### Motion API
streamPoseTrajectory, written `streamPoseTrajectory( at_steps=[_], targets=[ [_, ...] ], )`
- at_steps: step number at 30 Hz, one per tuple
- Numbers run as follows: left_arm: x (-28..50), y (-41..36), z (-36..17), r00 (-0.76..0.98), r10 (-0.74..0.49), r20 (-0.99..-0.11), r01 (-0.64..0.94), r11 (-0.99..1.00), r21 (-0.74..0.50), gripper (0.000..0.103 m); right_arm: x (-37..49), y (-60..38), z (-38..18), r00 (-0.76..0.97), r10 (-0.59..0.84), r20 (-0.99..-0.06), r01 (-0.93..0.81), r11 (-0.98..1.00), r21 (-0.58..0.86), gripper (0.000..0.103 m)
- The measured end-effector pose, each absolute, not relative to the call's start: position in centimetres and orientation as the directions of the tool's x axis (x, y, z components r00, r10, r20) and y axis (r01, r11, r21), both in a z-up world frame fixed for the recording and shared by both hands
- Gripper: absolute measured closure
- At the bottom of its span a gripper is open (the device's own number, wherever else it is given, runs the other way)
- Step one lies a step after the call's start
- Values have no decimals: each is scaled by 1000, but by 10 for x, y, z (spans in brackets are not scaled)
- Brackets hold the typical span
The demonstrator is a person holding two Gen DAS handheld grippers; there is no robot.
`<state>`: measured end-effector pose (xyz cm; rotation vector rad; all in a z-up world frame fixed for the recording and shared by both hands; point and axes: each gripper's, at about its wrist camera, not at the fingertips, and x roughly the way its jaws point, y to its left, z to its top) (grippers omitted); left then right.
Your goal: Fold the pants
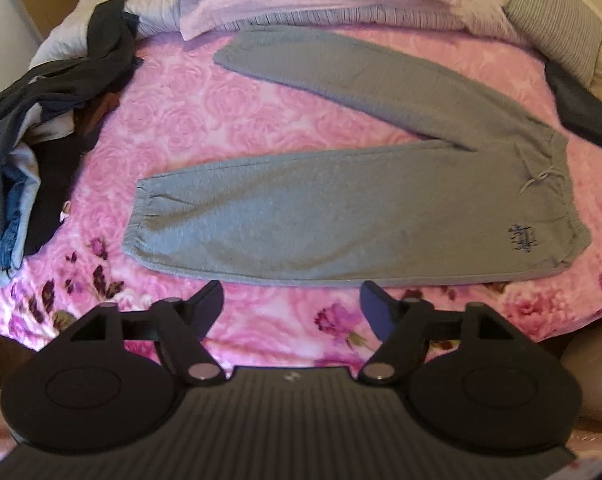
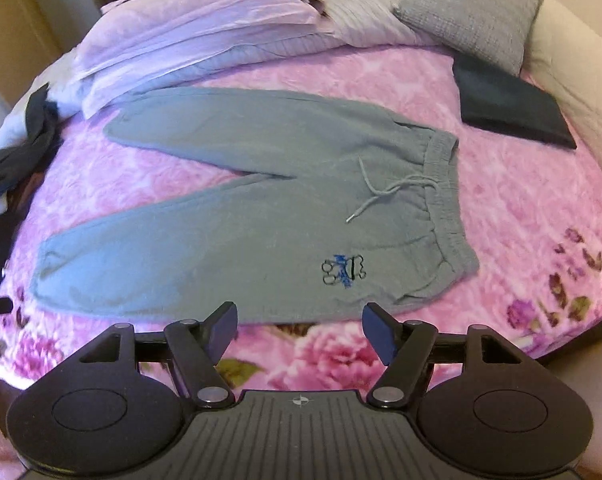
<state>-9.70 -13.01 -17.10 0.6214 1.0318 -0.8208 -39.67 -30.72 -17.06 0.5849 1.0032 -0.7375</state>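
- The grey sweatpants (image 2: 261, 208) lie flat on the pink floral bedspread (image 2: 521, 208), legs spread in a V, waistband (image 2: 445, 184) to the right and cuffs to the left.
- No fold shows yet: both legs lie apart at full length, the far leg (image 1: 341, 68) angling away toward the pillows and the near leg (image 1: 281, 216) running along the near side of the bed.
- The drawstring (image 2: 381, 192) lies loose over the front, and an embroidered logo (image 2: 343, 270) sits below it near the hip.
- The left gripper (image 1: 292, 300) hovers just short of the near leg's lower hem, its jaws wide apart and holding nothing.
- The right gripper (image 2: 300, 320) hovers just short of the hip area below the logo, also spread open and empty.
- Judging by this, the task is at its very start: the pants are laid out and neither claw has hold of the cloth.
- What is left is likely everything: bringing one leg over the other, then folding the doubled length down.
- A dark folded garment (image 2: 509, 108) rests well apart to the right near a grey pillow (image 2: 469, 12), which may be an item already done.
- A heap of dark clothes (image 1: 41, 120) sits at the left edge of the bed, well clear of the pants.
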Motion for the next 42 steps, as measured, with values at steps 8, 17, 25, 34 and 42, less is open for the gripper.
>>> streamPoseTrajectory(
  at_steps=[8, 17, 25, 34, 42],
  targets=[
    [-169, -110, -146, 296, -334, -895, 834, 547, 71, 27, -443, -278, -162, 341, -277, -898, 764, 639, 93, 36],
    [-220, -72, -131, 326, -350, -878, 817, 572, 75, 27, -478, -251, -148, 373, -286, -883, 726, 683, 86, 36],
    [-246, -49, -123, 362, -348, -865, 801, 591, 98, 27, -492, -237, -144, 387, -283, -878, 700, 710, 79, 36],
    [-268, -27, -125, 362, -341, -867, 792, 603, 93, 27, -504, -229, -147, 394, -273, -878, 678, 731, 78, 36],
    [-278, -22, -122, 372, -342, -863, 788, 608, 98, 27, -511, -227, -148, 404, -265, -875, 676, 732, 90, 36]
  ],
)
